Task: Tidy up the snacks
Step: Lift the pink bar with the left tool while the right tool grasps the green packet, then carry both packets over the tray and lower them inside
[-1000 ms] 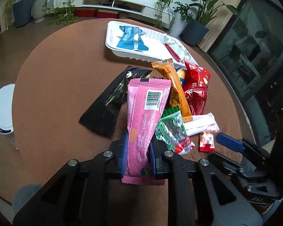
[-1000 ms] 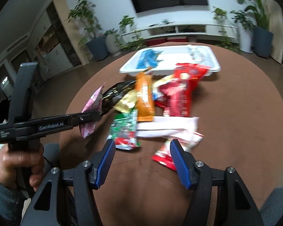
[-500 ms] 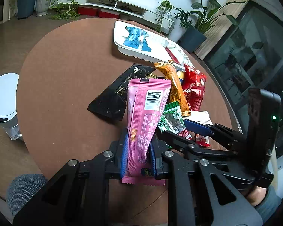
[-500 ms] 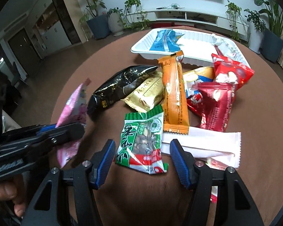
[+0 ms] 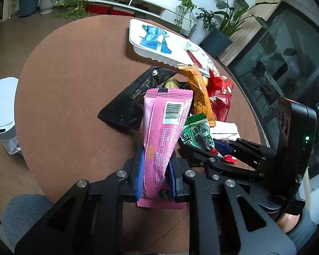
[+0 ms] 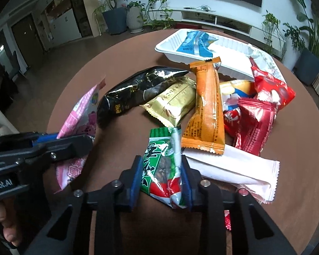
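Both grippers hold snacks. Clamped narrow, the left gripper [image 5: 155, 176] pinches a pink wrapper [image 5: 165, 136] near its lower end, and the packet stands up above the round brown table [image 5: 74, 80]. Beside it, the right gripper [image 6: 161, 180] is closing its jaws on a green packet [image 6: 161, 167]; the blue pads [image 6: 136, 180] already press the packet's crumpled sides.

Just beyond the green packet lie a white wrapper [image 6: 229, 167] and an orange bar [image 6: 206, 110], the bar overlapping a gold packet [image 6: 172, 104]. A black pouch [image 6: 138, 89] lies to the left of these, with red packets [image 6: 257, 119] to the right. Farther back, near the table's far edge, a white tray [image 6: 229, 65] holds a blue packet [image 6: 195, 44].

Bare tabletop lies open left of the black pouch and along the right rim. The near edge sits just under the grippers.
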A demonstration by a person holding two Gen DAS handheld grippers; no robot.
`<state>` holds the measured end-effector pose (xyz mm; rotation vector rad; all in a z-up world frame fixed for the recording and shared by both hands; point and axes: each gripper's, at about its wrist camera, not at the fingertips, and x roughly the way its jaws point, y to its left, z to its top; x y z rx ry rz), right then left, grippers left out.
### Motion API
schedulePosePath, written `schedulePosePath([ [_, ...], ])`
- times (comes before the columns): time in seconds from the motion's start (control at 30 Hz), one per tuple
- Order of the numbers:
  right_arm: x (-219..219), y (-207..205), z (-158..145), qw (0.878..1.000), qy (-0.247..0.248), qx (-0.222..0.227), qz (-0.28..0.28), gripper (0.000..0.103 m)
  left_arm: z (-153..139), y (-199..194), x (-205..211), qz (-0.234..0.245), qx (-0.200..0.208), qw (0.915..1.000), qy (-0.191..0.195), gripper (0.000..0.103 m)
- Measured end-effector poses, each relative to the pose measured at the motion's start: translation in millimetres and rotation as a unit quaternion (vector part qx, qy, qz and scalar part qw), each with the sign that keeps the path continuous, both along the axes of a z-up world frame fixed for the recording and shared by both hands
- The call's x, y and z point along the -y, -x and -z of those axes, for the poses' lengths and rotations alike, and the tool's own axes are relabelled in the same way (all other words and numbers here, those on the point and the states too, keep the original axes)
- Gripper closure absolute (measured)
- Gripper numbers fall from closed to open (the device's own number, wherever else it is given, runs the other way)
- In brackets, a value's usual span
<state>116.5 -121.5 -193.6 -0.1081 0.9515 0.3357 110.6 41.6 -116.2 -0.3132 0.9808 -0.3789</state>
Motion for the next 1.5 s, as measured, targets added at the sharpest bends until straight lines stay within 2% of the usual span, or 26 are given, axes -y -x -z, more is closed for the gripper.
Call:
schedulePosePath([
  [0.23, 10.2, 9.4, -1.9, 0.999, -0.032, -0.008, 0.007, 0.073, -0.2, -0.3, 6.5, 0.007, -0.002, 1.0000, 0.003, 0.086],
  [0.63, 30.0, 26.5, -20.2, 0.995, -0.099, -0.009, 0.017, 0.074, -6.1, 2.7, 16.9, 0.022, 0.002, 0.9997, 0.008, 0.086],
  [0.9, 65.4, 29.6, -33.5, 0.987, -0.154, -0.010, 0.046, 0.074, -22.3, -7.5, 15.3, 0.026, 0.011, 0.9993, 0.024, 0.086],
  [1.03, 99.5, 25.1, -49.9, 0.980, -0.185, 0.002, 0.075, 0.074, -38.5, -22.0, 8.6, 0.022, 0.023, 0.9991, 0.029, 0.086],
  [1.13, 133.7, 17.2, -67.3, 0.976, -0.186, 0.026, 0.109, 0.074, -56.0, -41.3, 0.7, 0.017, 0.037, 0.9988, 0.027, 0.086],
  [1.37, 204.5, -11.5, -107.7, 0.963, -0.187, 0.075, 0.177, 0.074, -95.6, -108.2, -6.4, 0.014, 0.061, 0.9980, -0.012, 0.086],
  [1.5, 216.7, -43.8, -132.3, 0.960, -0.192, 0.092, 0.179, 0.074, -114.9, -155.5, 2.4, 0.020, 0.067, 0.9969, -0.037, 0.086],
])
